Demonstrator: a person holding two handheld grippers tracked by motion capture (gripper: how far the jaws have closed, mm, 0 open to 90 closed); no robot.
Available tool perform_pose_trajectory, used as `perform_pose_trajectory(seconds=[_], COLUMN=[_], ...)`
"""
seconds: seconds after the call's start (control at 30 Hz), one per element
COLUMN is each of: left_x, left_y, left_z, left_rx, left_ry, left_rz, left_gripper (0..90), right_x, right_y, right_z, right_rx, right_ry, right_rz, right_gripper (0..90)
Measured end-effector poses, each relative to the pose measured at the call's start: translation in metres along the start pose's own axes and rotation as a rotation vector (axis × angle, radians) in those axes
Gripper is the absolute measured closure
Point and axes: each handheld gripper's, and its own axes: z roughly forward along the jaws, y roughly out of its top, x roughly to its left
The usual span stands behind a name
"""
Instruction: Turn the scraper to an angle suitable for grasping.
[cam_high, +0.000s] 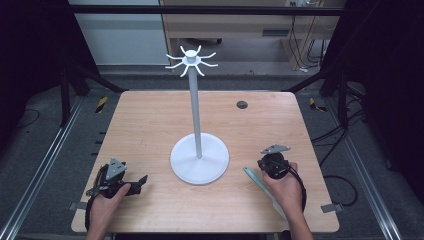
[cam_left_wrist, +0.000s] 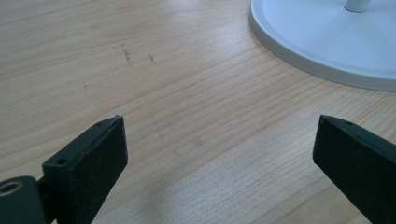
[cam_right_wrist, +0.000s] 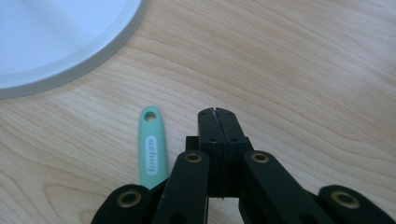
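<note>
My right tool is clenched on nothing, its jaws pressed flat together and resting low on the bench. Just beside it on the wood lies the mint-green utensil handle, with a hanging hole at its far end; it is near the tool but not held. From the high view the handle runs back under my right hand, so I cannot tell what kind of utensil it is. My left tool is released, jaws standing wide apart over bare wood, with the rim of the white stand's base ahead of it. That stand rises from the middle of the bench, with hooks splayed out at its top.

I judge this to be the very start: the utensil has not been picked up. The next move calls for spreading the right jaws, shifting over the handle, and closing on it so the hole stays free for a hook
</note>
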Motion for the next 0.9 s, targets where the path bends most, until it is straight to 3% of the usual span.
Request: perform_pose_trajectory(seconds=[0.43,0.9], left_x=[-0.002,-0.001], left_y=[0.0,0.0], left_z=[0.001,0.001], left_rx=[0.003,0.005], left_ry=[-0.002,0.0], left_rz=[0.009,0.012], left_gripper=[2.7,2.9], right_x=[0.012,0.019], right_y=[0.005,0.005], right_z=[0.02,0.024], right_rx=[0.048,0.07], right_ry=[0.033,0.039], right_rz=[-0.034,-0.052], right_gripper=[90.0,90.0])
